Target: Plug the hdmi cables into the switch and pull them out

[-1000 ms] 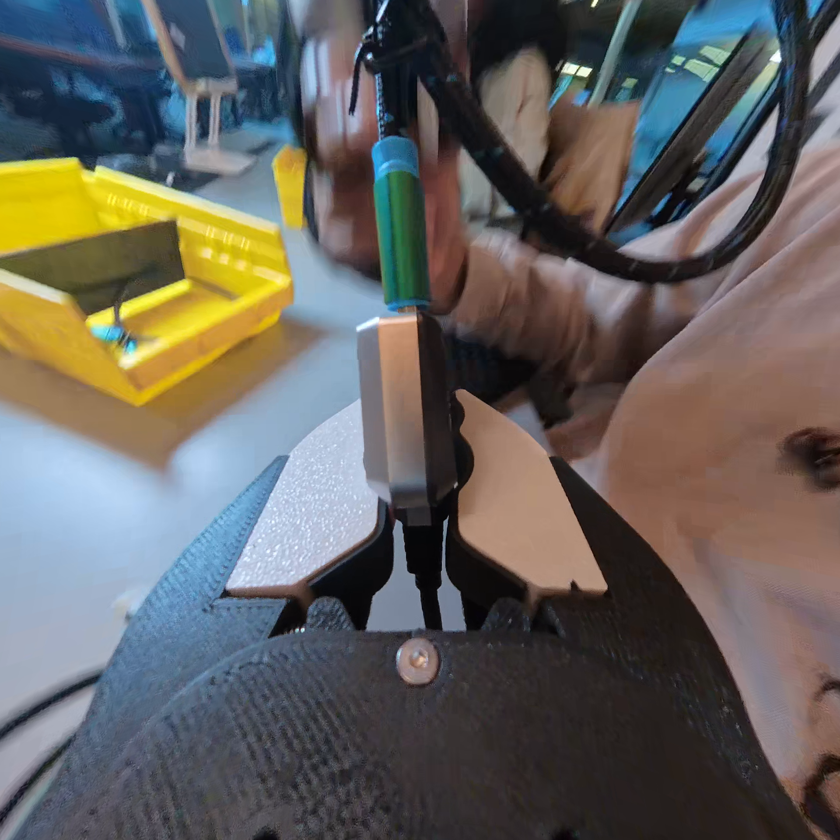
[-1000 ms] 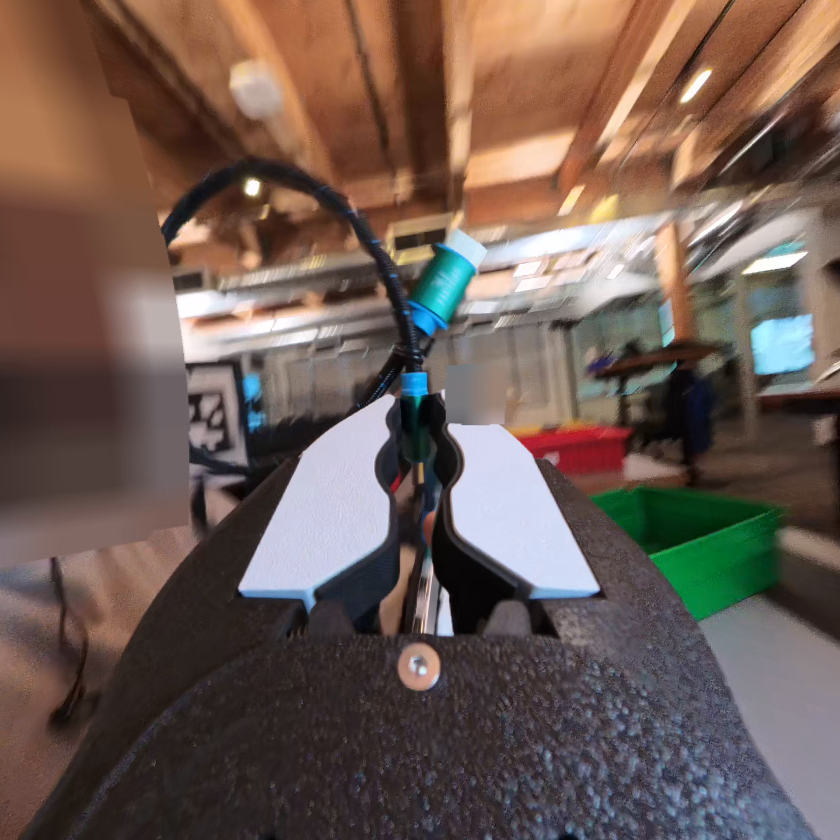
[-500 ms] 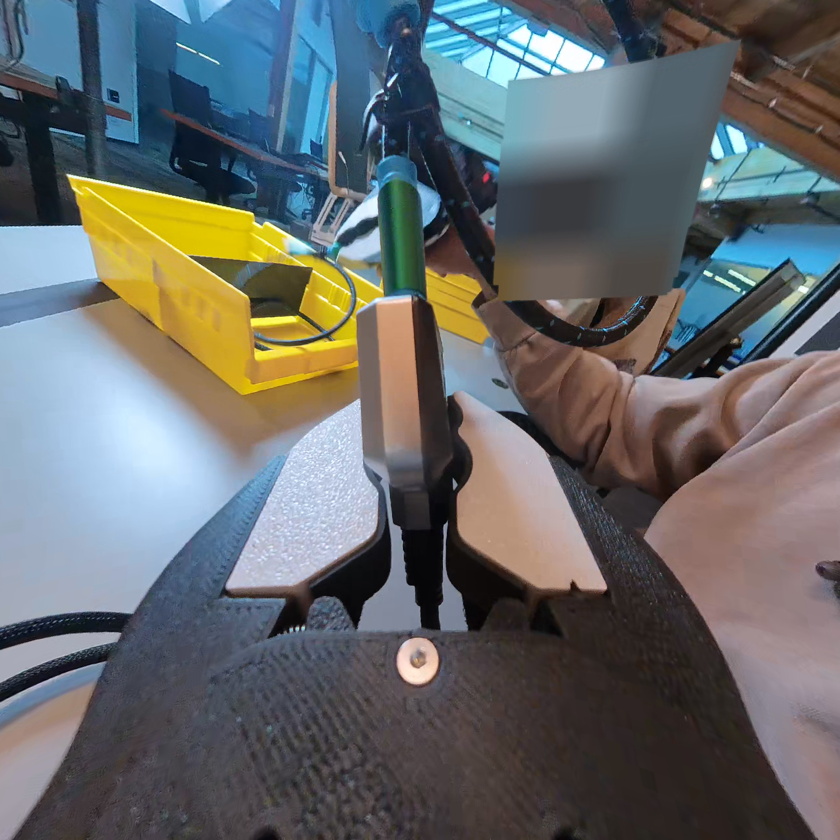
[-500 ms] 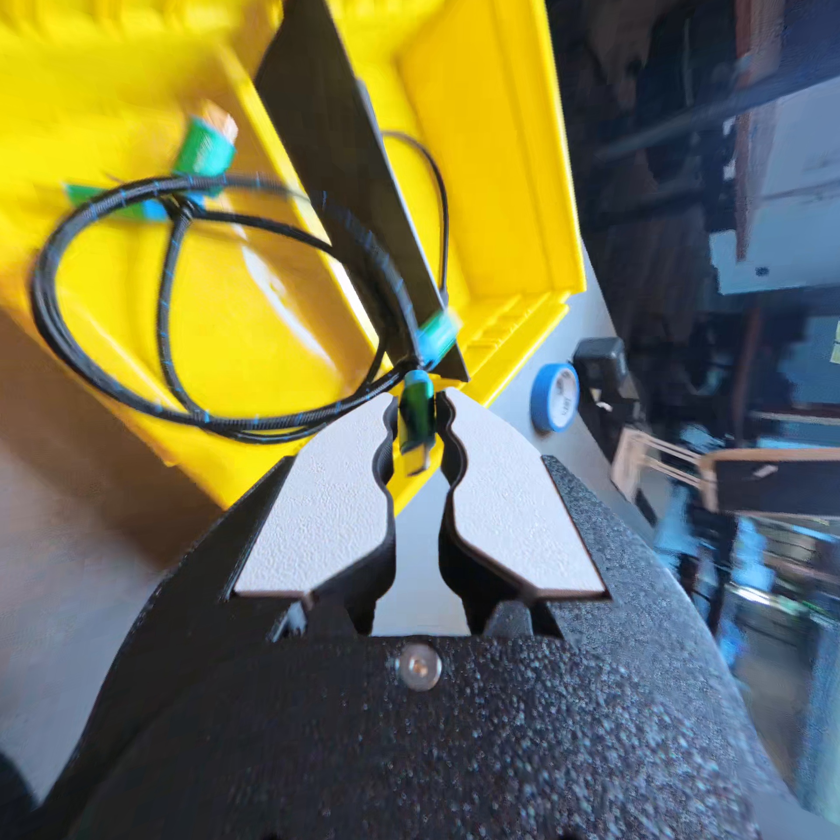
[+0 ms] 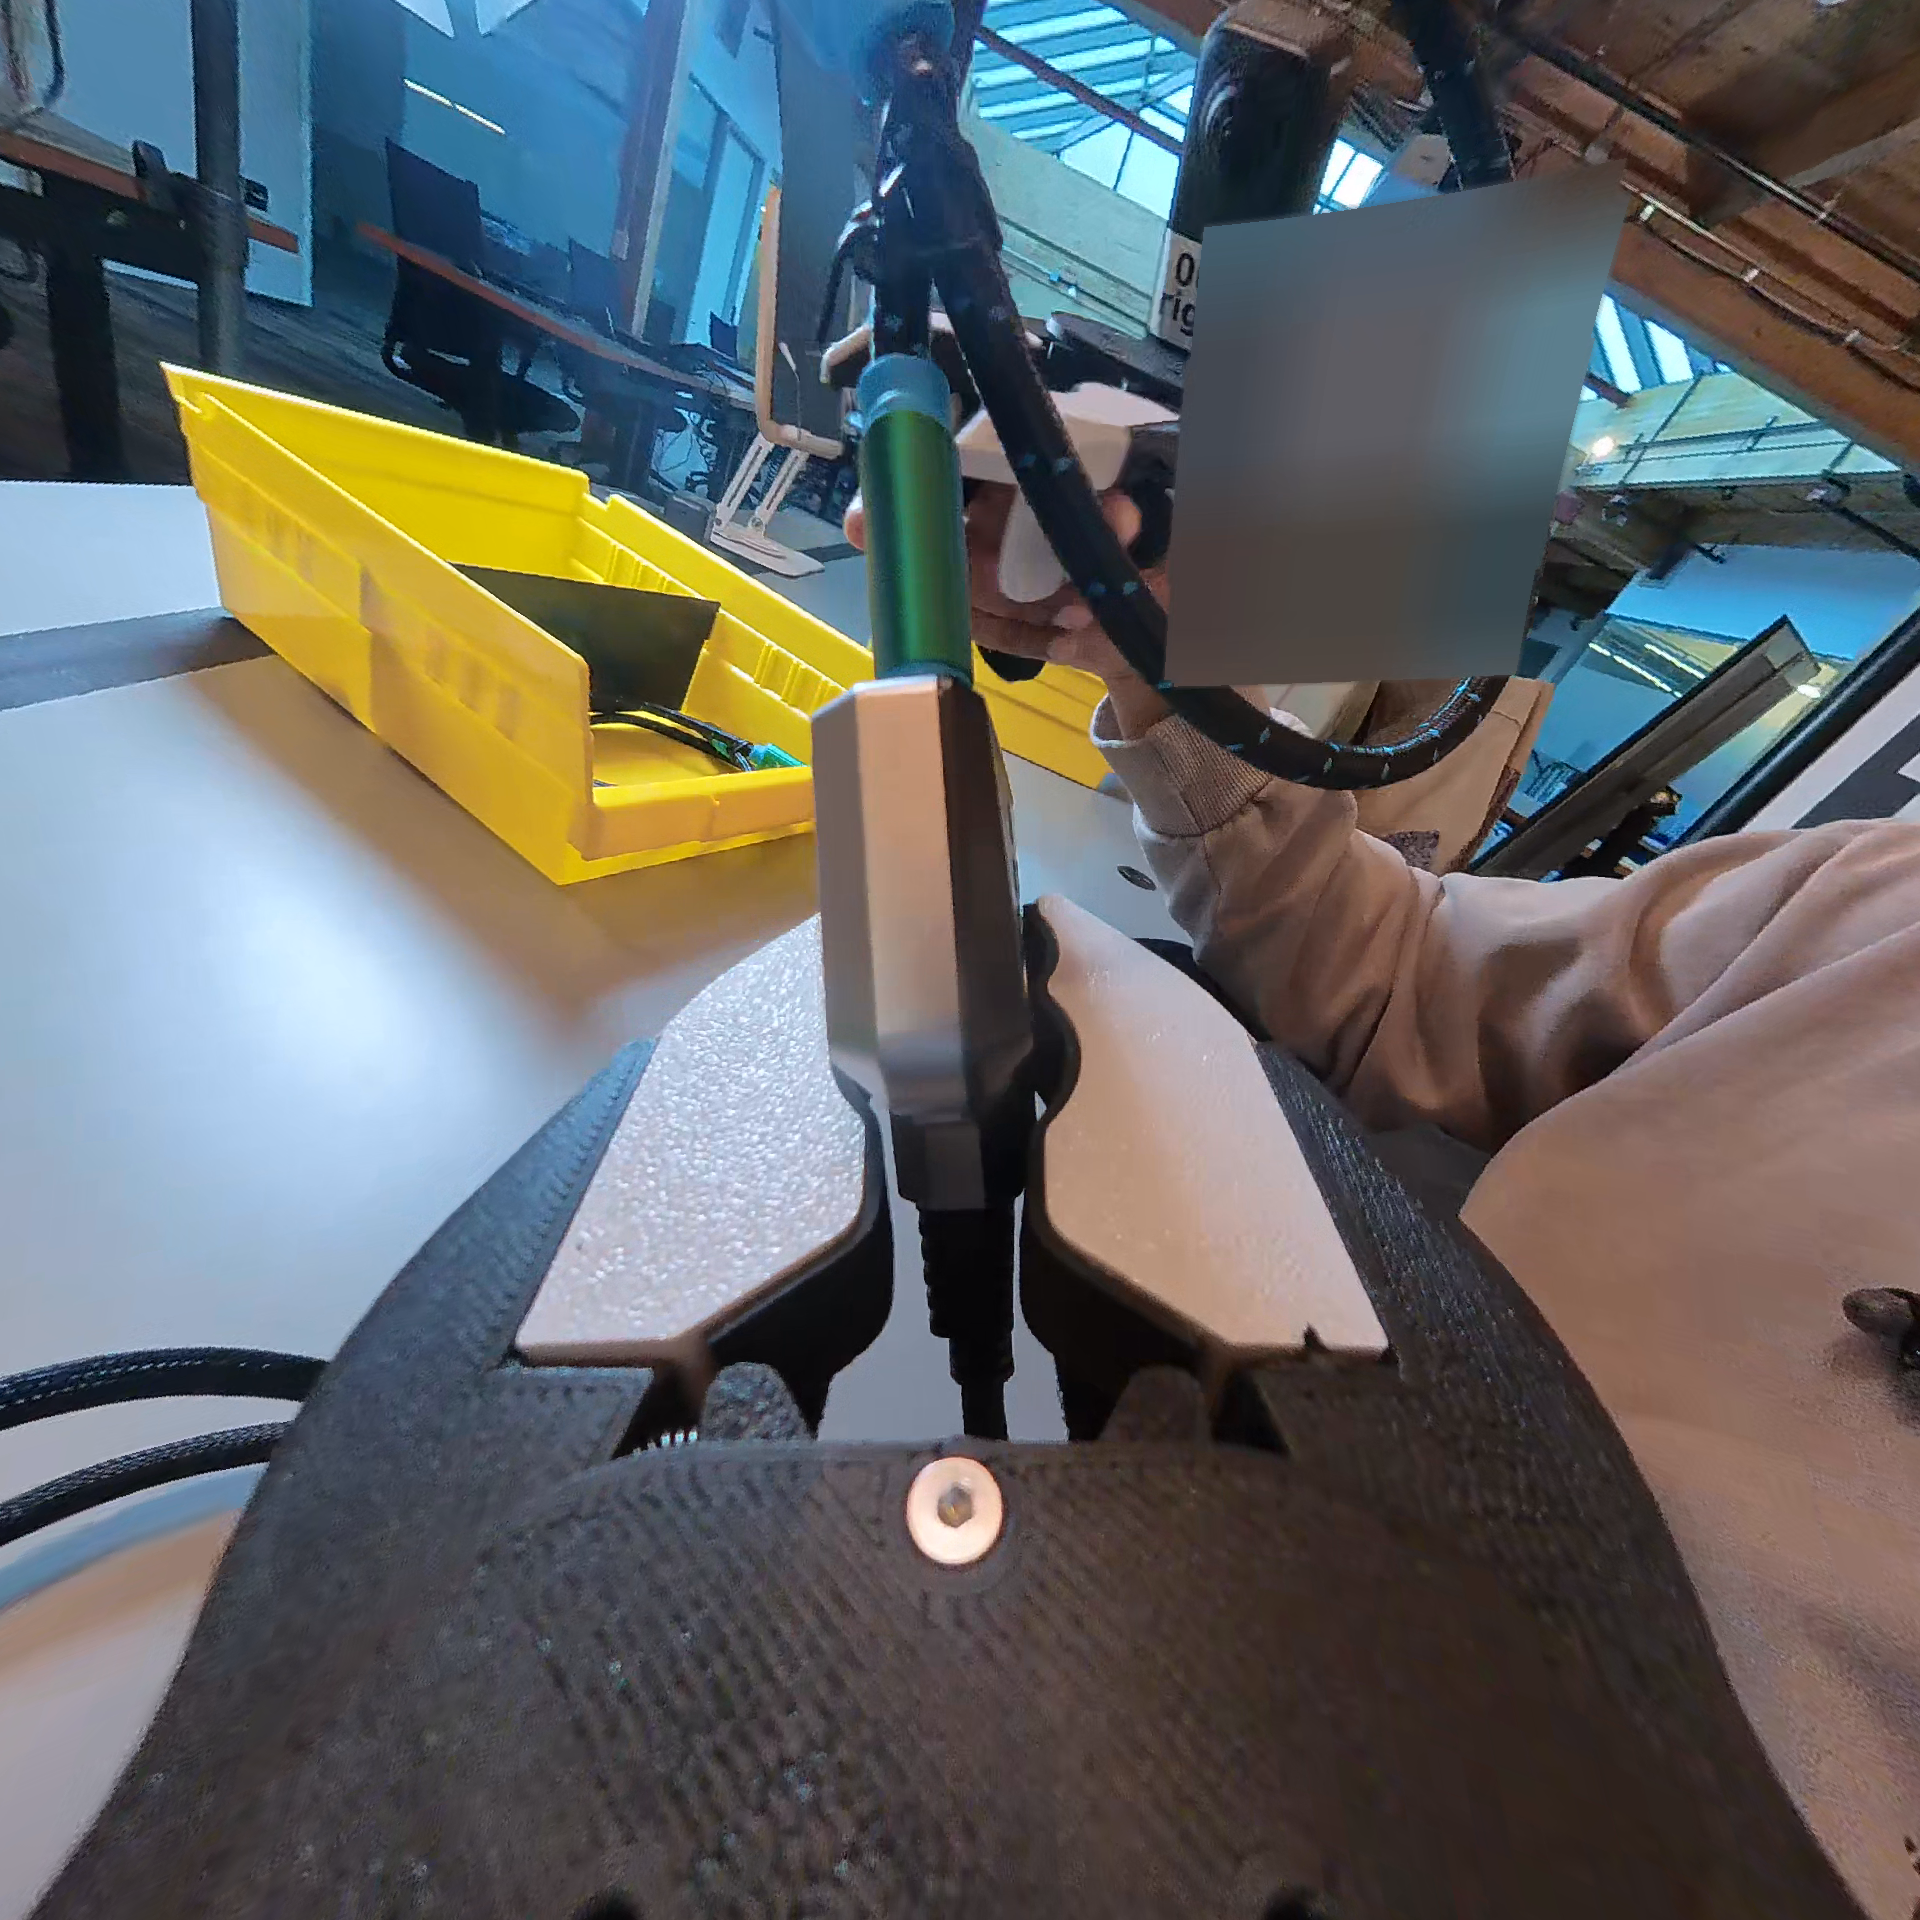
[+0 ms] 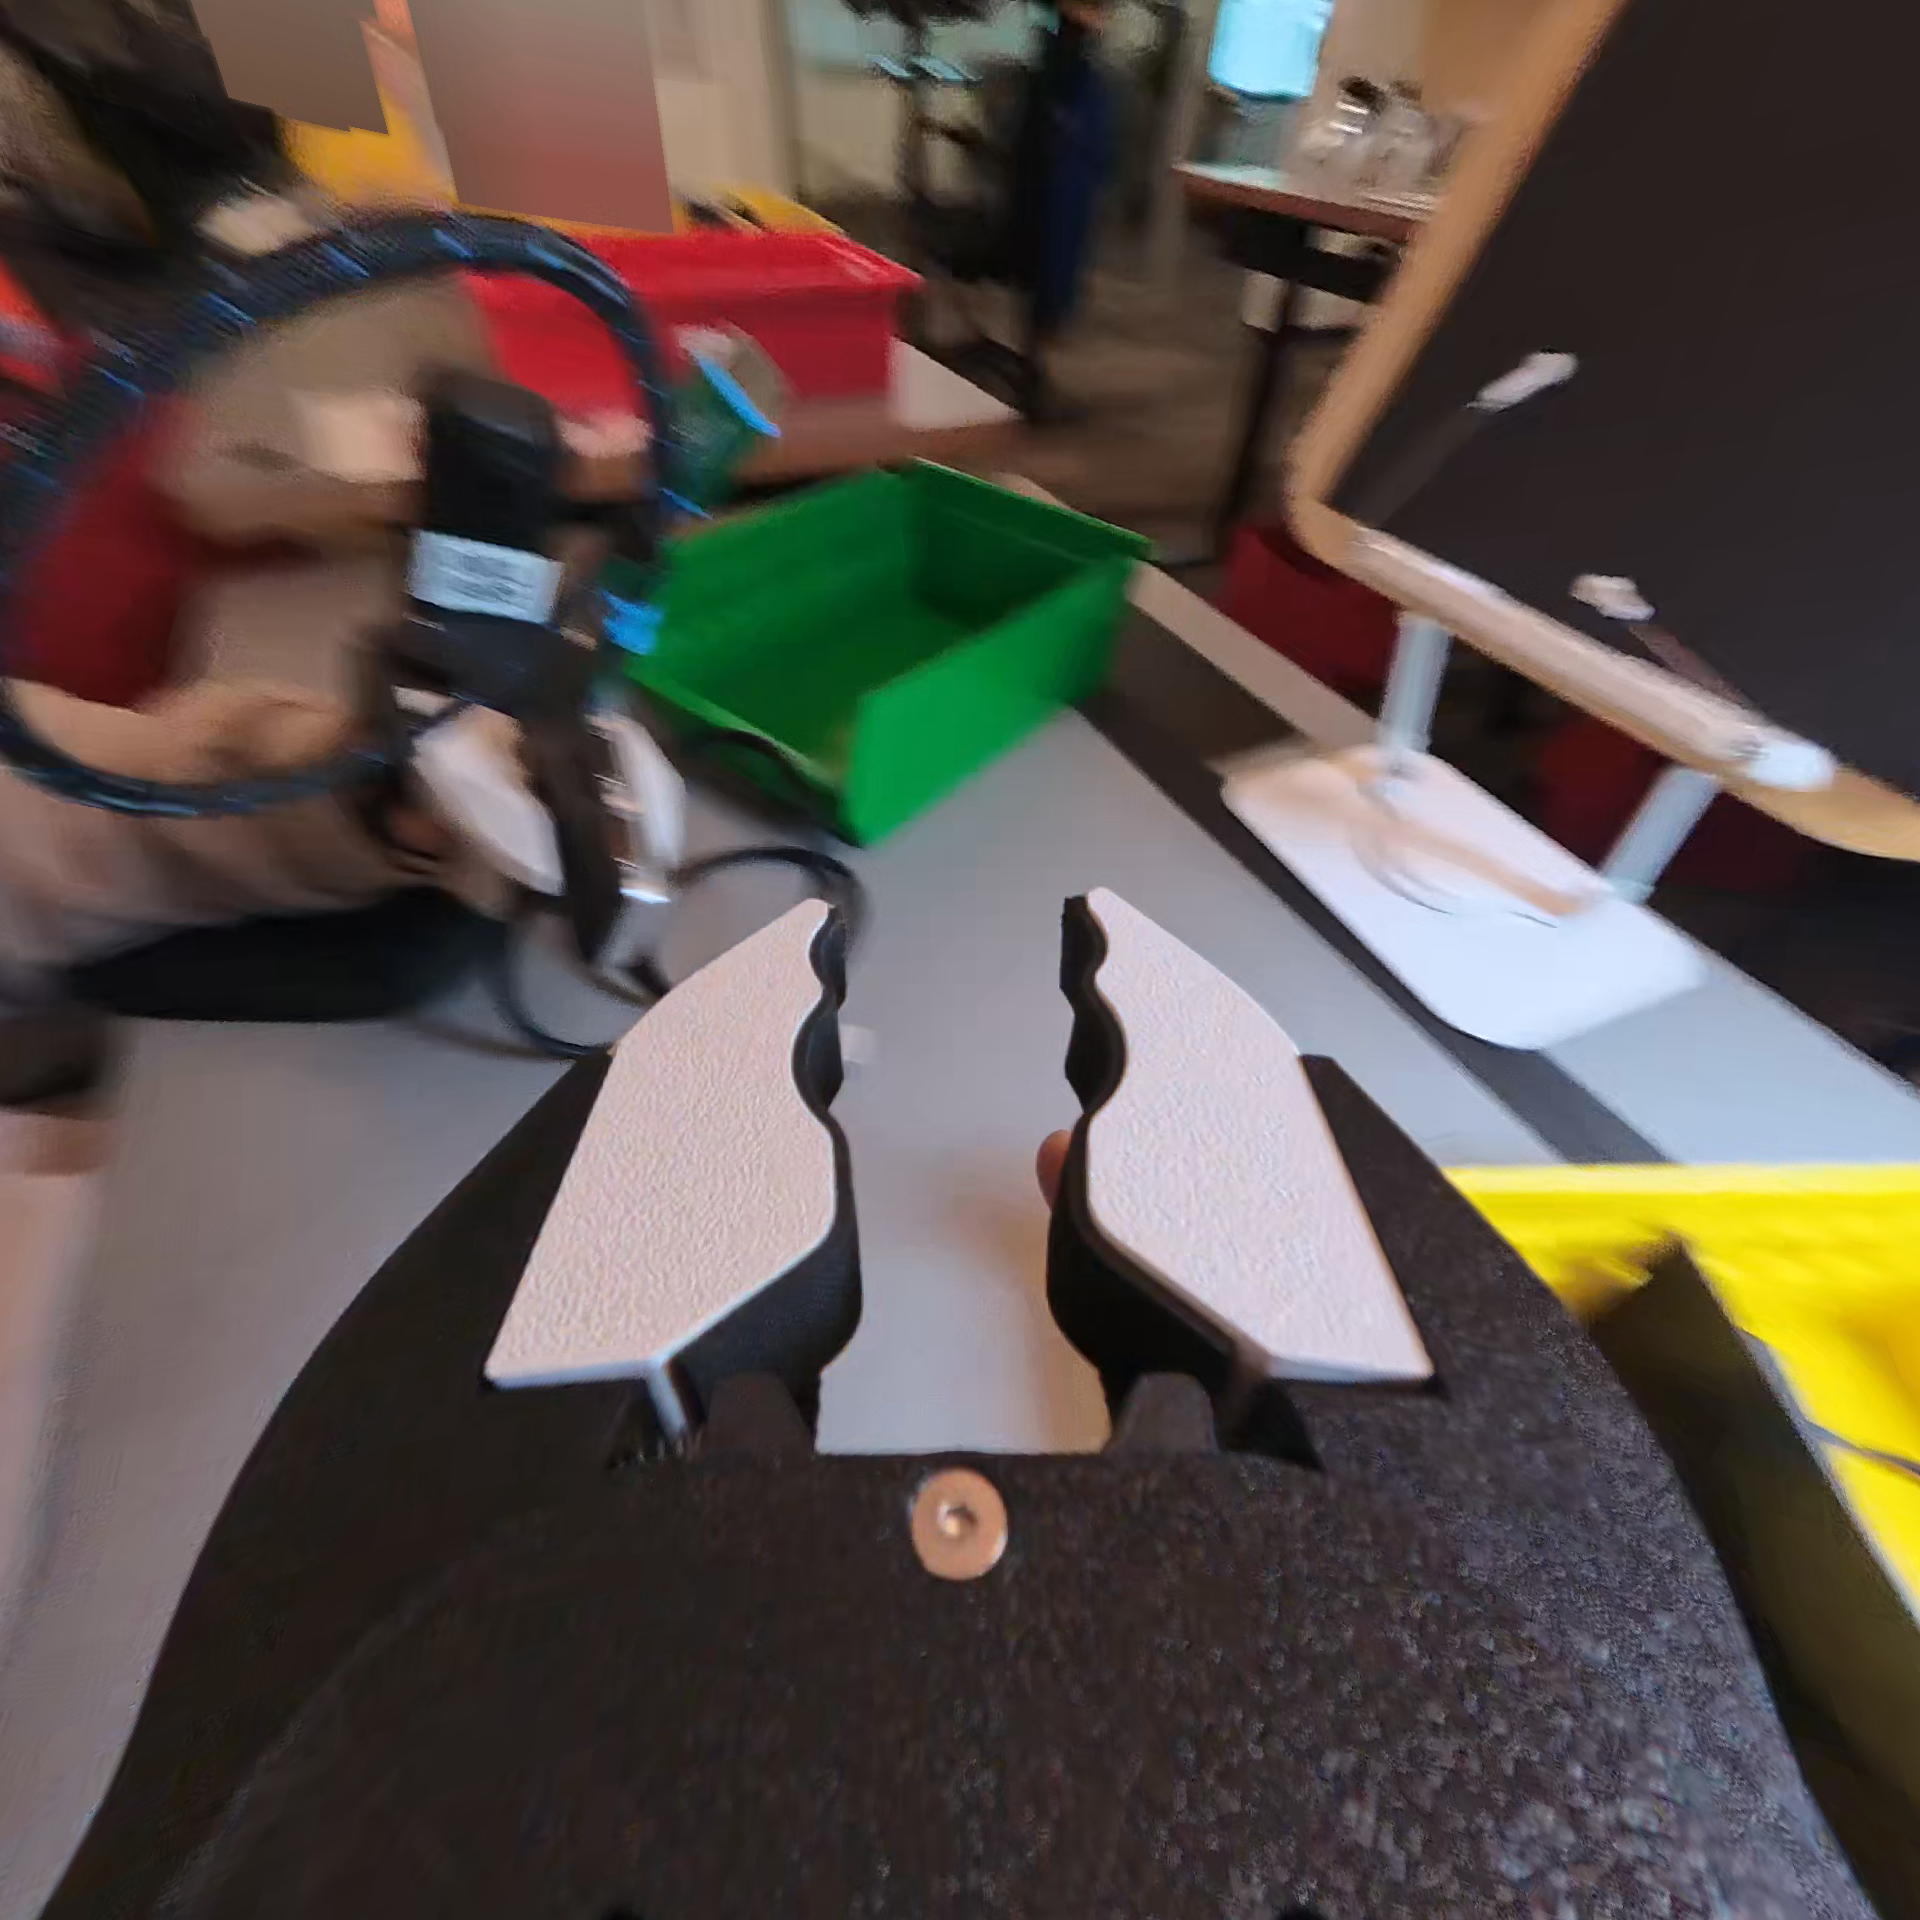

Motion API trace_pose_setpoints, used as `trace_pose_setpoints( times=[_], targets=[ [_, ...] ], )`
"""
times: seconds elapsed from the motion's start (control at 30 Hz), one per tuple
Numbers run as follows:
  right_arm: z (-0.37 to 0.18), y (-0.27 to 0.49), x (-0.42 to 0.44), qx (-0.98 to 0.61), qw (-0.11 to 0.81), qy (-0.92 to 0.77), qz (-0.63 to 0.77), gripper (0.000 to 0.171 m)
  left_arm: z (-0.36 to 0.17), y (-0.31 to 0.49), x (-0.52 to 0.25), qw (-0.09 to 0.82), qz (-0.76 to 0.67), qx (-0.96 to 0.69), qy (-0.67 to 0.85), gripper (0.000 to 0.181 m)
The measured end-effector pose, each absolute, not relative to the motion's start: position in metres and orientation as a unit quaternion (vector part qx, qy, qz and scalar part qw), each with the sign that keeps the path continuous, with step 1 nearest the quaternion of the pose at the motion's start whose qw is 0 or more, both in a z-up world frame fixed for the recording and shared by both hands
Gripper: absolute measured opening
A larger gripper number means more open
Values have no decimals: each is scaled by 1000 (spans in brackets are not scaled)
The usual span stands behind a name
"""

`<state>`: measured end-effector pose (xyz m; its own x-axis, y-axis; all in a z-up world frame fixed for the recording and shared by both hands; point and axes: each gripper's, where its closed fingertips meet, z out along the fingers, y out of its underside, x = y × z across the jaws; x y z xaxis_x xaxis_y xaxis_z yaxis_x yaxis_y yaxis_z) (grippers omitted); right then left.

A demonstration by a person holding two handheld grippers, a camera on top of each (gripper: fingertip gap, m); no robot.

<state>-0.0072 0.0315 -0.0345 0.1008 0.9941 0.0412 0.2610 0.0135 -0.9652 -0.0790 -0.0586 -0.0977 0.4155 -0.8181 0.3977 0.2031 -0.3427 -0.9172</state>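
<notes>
Left tongs (image 5: 951,1039) clamp switch (image 5: 914,914), green plug (image 5: 914,540) seated; right tongs (image 6: 948,966) wide, empty. Next: regrip plug, pull.

Brushed-metal switch (image 5: 914,894), glossy green plug (image 5: 916,551), braided cable (image 5: 1049,468).

Daylight pours from skylights above and beyond the left jaws, leaving the left wrist view bright and crisp close in, with a soft sheen on the grey table (image 5: 260,987) to their left and wide-angle bending at the frame edges. The right wrist view is smeared by motion blur: the green bin (image 6: 914,613) ahead of the parted jaws and the looped cable (image 6: 312,270) up to their left are streaked. Only the white pads (image 6: 707,1143) stay fairly sharp.
</notes>
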Motion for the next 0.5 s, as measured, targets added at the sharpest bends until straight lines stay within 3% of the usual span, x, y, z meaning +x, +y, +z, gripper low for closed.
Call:
trace_pose_setpoints(
  times=[0.27, 0.5],
  targets=[
    [-76, -59, -70, -507, 295, -551, 593, 37, -115, -70, -55, 487, -487, -671, 275, 24],
    [-77, -63, -79, -495, 287, -521, 633, 26, -123, -79, -46, 463, -494, -674, 296, 24]
  ],
)
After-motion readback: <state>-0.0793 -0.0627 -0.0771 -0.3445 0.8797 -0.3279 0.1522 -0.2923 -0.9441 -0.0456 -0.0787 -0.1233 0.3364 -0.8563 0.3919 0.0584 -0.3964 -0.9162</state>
